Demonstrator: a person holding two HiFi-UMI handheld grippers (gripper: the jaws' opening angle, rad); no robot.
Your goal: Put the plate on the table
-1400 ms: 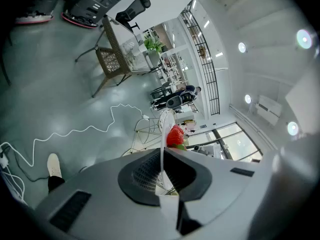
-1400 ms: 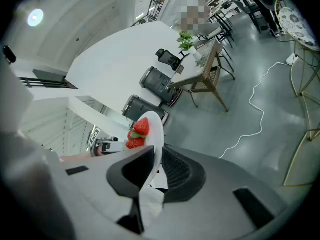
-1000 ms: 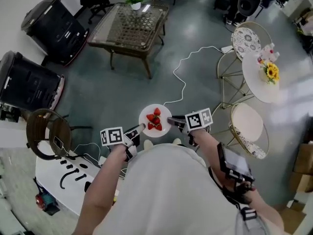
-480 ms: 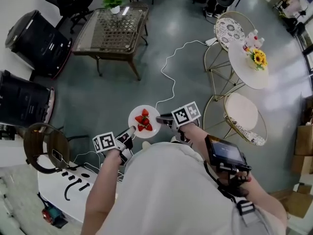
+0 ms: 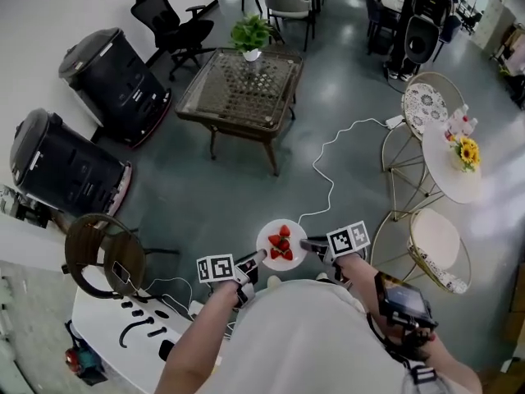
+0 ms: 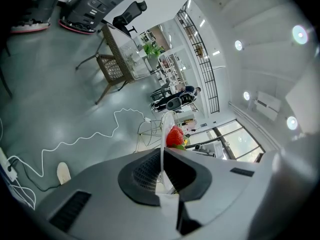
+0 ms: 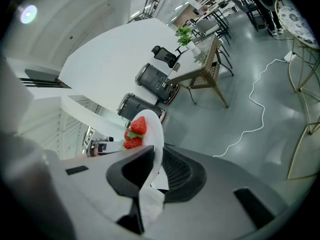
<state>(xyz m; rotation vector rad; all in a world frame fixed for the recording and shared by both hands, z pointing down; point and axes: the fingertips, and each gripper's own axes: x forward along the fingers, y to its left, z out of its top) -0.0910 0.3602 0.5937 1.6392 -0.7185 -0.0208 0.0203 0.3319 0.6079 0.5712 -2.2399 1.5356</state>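
Plate [image 5: 269,230] (strawberries [image 5: 280,243] aboard), rim clamped by left gripper [image 5: 259,256], right gripper [image 5: 306,243]

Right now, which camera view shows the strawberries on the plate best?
The head view: it looks down on all the strawberries on the white plate. The left gripper view sees the plate edge-on, with one berry showing; the right gripper view shows two.

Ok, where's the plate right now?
Head view, low centre: the plate is held above the floor between the left gripper and right gripper, each clamped on its rim.
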